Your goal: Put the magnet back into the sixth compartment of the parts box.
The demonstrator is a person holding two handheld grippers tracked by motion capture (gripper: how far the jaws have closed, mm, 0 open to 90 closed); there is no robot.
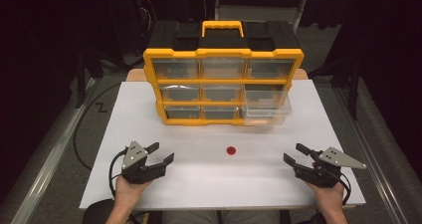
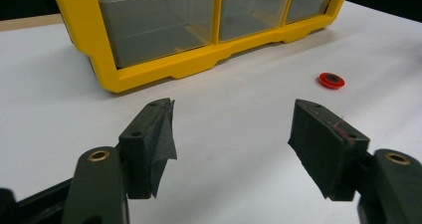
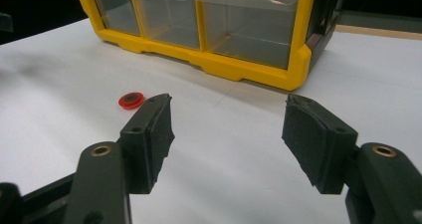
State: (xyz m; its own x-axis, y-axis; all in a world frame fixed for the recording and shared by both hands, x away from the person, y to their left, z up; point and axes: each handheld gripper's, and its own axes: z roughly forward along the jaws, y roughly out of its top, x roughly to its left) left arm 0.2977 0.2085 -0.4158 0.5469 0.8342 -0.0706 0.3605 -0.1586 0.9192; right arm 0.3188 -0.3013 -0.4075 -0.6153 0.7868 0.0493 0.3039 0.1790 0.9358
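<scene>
While both grippers rest low at the near edge of the white table (image 1: pixel 149 194), nothing has yet been picked up: the small red round disc with a dark centre (image 1: pixel 230 150) lies flat on the bare tabletop between the 2 hands, well apart from each, and roughly in line with the middle of the cabinet behind it. The left gripper (image 1: pixel 160 154) has its jaws spread wide with nothing between them, and the right gripper (image 1: pixel 296 154) is likewise spread and empty; in the left gripper view the disc (image 2: pixel 331 80) sits ahead and off to the right of the black jaws, in the right gripper view (image 3: pixel 131 100) ahead and off to the left. Judging from this, the work is at its very start, with the reach, the grasp and any placing all left to do. Behind the disc stands the yellow plastic organiser cabinet with 9 clear drawers and a black top handle (image 1: pixel 223 84). One clear plastic drawer at the lower right (image 1: pixel 266 112) is pulled out toward the person, which suggests it as the likely place for the disc. Nothing stands between either gripper and the disc; the thin, flat shape of the disc against the table looks like the main difficulty for a pinch.
</scene>
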